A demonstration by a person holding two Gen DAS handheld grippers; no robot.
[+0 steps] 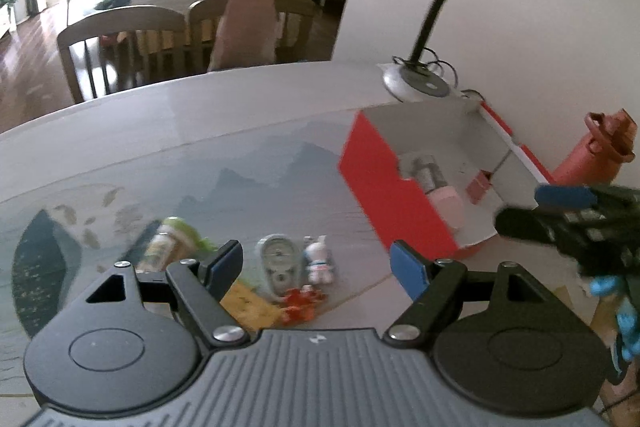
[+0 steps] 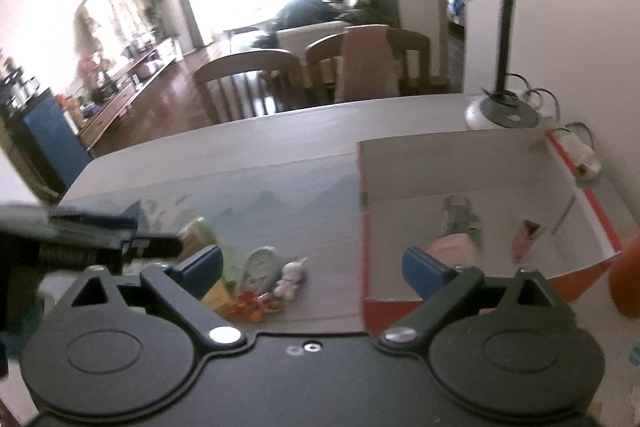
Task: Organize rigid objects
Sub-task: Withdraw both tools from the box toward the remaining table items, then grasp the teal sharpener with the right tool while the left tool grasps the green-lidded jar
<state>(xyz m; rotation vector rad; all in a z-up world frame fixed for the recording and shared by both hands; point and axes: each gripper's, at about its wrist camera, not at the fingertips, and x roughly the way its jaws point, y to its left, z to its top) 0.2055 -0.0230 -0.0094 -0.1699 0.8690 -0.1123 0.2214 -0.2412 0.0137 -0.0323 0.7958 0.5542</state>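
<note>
A red box with a white inside (image 1: 384, 183) (image 2: 460, 167) stands on the table at the right. In it lie a pink-capped bottle (image 1: 434, 187) (image 2: 456, 231) and a small pink piece (image 1: 478, 187) (image 2: 526, 233). On the table lie a grey tape dispenser (image 1: 278, 261) (image 2: 260, 267), a white rabbit figure (image 1: 318, 261) (image 2: 292, 277), a red-orange toy (image 1: 302, 303) (image 2: 254, 305), a green-lidded jar (image 1: 168, 241) (image 2: 198, 233) and a yellow pack (image 1: 248, 305) (image 2: 218, 297). My left gripper (image 1: 320, 263) is open and empty above these. My right gripper (image 2: 316, 267) is open and empty by the box's left wall.
A desk lamp (image 1: 424, 11) (image 2: 504, 27) stands at the table's far right corner by the wall. A reddish bottle (image 1: 592, 155) stands right of the box. Wooden chairs (image 1: 120, 43) are behind the table's far edge. The right gripper's body (image 1: 580, 223) shows beside the box.
</note>
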